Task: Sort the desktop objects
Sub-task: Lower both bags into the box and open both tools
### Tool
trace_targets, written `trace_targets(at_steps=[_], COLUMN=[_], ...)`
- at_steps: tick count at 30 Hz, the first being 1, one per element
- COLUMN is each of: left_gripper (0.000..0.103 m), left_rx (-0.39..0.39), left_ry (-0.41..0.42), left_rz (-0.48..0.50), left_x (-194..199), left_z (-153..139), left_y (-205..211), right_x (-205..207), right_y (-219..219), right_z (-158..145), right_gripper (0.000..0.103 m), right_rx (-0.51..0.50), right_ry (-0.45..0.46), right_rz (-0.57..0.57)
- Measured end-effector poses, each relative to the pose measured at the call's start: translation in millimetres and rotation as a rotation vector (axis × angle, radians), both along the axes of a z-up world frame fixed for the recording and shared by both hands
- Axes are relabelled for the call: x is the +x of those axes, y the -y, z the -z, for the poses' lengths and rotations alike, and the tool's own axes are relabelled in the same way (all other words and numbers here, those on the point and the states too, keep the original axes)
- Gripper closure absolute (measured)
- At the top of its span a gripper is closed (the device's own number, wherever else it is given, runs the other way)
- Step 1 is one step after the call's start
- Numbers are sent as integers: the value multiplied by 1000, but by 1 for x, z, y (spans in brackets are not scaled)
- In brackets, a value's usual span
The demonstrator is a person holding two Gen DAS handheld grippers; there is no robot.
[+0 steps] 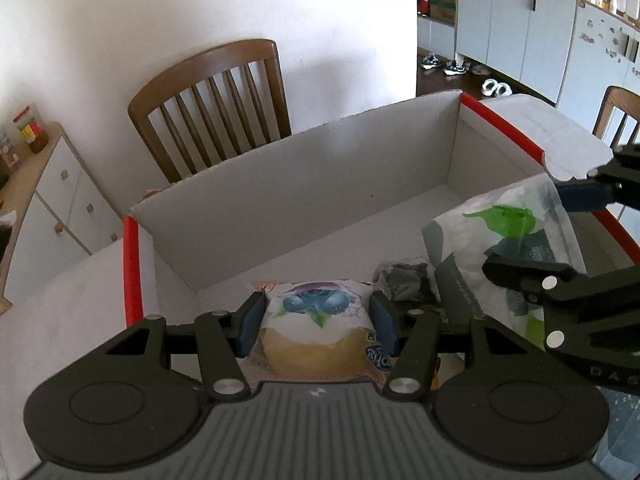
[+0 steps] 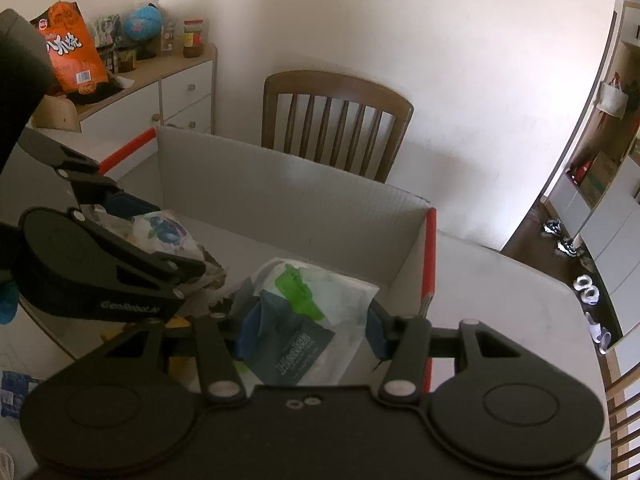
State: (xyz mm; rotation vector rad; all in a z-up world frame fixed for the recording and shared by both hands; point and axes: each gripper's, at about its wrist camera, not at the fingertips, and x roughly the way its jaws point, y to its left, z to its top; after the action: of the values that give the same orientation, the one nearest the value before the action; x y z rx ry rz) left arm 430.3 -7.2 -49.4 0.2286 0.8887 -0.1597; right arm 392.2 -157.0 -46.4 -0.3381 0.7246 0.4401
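My left gripper (image 1: 316,322) is shut on a blueberry bread packet (image 1: 316,332) and holds it over the near end of a white cardboard box (image 1: 280,196) with red corners. My right gripper (image 2: 308,332) is shut on a white tissue pack (image 2: 308,320) with green and dark print, over the same box's right side. The tissue pack (image 1: 508,240) and right gripper (image 1: 560,236) show at the right of the left wrist view. The left gripper (image 2: 132,236) with the bread packet (image 2: 168,236) shows at the left of the right wrist view. A small dark packet (image 1: 404,284) lies in the box.
The box stands on a white table (image 2: 500,300). A wooden chair (image 1: 212,108) stands behind it by the wall. A white sideboard (image 2: 176,92) holds an orange snack bag (image 2: 72,52), a globe and jars. A second chair (image 1: 620,116) is at the right.
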Motion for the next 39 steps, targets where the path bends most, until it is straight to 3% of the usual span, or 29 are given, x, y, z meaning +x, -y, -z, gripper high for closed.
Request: trace_targets(at_steps=[7,10,12,16,39], left_gripper=[44,42,35,33,33], left_rx=[-16,-18,-26,-67,-144], left_ry=[-27,-21,-7,11,99], left_rz=[-10,-22,-33,-42,-40], left_x=[4,4,3,-2,-46], left_z=[0,1,-2,-10,-72], left_y=[-3,-3,-3,-4,4], right_x=[3,3,2,1,-33], right_y=[6,9,11,14,39], right_z=[2,0,-2,-6,-52], right_gripper=[49,42,36,36,33], right_rx=[10,24,32,39,93], right_ry=[-18,-26,-20,-9,19], right_rz=[23,28,35,41,54])
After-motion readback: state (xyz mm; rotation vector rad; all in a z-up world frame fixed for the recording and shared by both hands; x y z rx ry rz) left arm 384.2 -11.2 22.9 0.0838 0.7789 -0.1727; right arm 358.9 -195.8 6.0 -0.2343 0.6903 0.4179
